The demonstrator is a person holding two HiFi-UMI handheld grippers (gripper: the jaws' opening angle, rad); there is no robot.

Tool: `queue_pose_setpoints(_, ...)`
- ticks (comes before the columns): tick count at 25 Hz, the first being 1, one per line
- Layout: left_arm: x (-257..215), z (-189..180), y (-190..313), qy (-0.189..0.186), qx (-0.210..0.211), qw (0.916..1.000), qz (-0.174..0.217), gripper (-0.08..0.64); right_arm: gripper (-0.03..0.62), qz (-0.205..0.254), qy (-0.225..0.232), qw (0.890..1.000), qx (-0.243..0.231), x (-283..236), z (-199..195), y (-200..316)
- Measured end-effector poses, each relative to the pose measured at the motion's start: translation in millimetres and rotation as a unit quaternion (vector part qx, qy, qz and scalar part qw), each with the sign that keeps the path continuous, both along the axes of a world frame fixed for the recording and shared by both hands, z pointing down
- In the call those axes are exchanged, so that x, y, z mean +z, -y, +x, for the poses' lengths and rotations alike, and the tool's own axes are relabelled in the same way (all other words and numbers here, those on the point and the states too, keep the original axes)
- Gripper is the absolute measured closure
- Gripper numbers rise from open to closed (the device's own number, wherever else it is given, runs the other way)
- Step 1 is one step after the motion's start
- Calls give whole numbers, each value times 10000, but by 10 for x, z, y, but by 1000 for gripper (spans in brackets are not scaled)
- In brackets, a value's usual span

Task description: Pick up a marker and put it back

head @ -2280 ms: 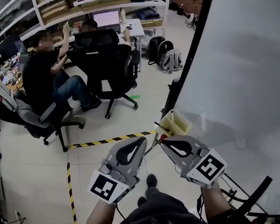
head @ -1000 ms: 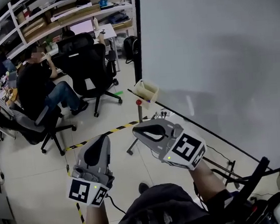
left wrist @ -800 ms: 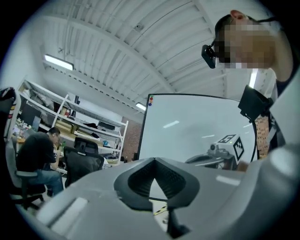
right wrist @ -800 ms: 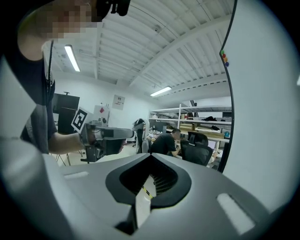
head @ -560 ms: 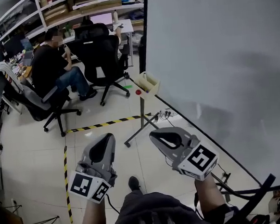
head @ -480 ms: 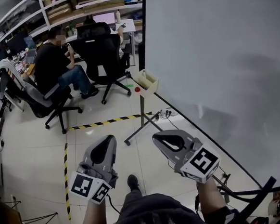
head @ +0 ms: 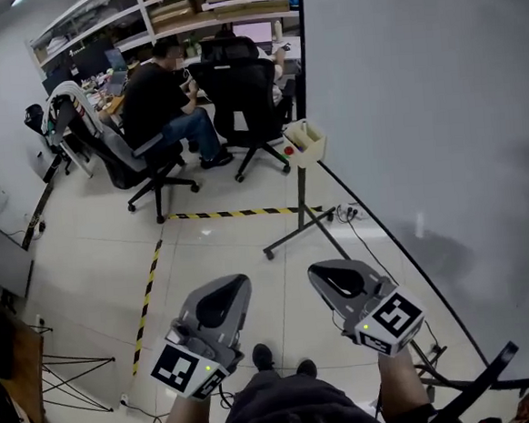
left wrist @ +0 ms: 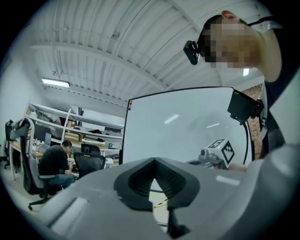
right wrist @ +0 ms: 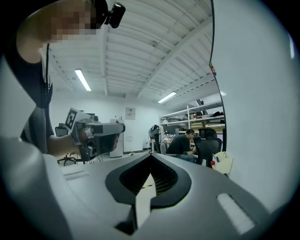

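Observation:
A cream marker box [head: 306, 139] hangs at the near corner of the whiteboard [head: 440, 128], with a red knob [head: 285, 151] beside it. In the right gripper view the box [right wrist: 225, 163] shows a blue marker [right wrist: 216, 159] standing in it. Both grippers are held low over the floor, well short of the box. My left gripper [head: 236, 281] is shut with nothing in it, its jaws meeting at the tip [left wrist: 153, 160]. My right gripper [head: 317, 270] is also shut and holds nothing [right wrist: 150, 155].
Two people sit on black office chairs [head: 237, 90] at desks and shelves in the back. Yellow-black tape [head: 233, 213] marks the tiled floor. The whiteboard's stand leg [head: 301, 230] reaches out over the floor. A tripod [head: 63, 377] stands at the left.
The marker box has dropped back from just ahead of the grippers to several steps away. The view has swung left. Both grippers stayed shut and side by side.

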State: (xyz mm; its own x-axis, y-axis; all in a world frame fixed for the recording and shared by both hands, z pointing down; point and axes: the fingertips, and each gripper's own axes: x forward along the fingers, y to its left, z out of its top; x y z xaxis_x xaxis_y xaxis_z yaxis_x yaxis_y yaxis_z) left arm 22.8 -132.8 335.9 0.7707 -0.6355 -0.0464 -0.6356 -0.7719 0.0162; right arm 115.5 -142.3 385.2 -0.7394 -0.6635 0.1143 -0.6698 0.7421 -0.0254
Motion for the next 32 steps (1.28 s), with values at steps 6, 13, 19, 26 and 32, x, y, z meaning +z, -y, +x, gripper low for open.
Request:
queue_pose_setpoints(6, -84, -267, -494, -143, -306, 9994, 27, 558, 592, -157, 61, 9994, -319, 121, -315, -337)
queue_pose_setpoints(13, 19, -836, -1170, -61, -570, 9984, -7, 558, 592, -142, -267, 9984, -474, 215, -887, -891)
queue_pose_setpoints(19, 178, -1376, -2130, -215, -451, 9987, -87, 558, 592, -65, -521, 9978, -401, 264, -1391, -1818)
queue_pose_setpoints(26, 348, -1713, -2983, -180, -97, 9994, -278, 558, 592, -108, -869, 9953, -406, 214, -1776, -2728)
queue_pose_setpoints(32, 361, -1676, -3412, -160, 299, 9988, -363, 557, 592, -20, -988, 9950, -173, 88, -1813, -3022)
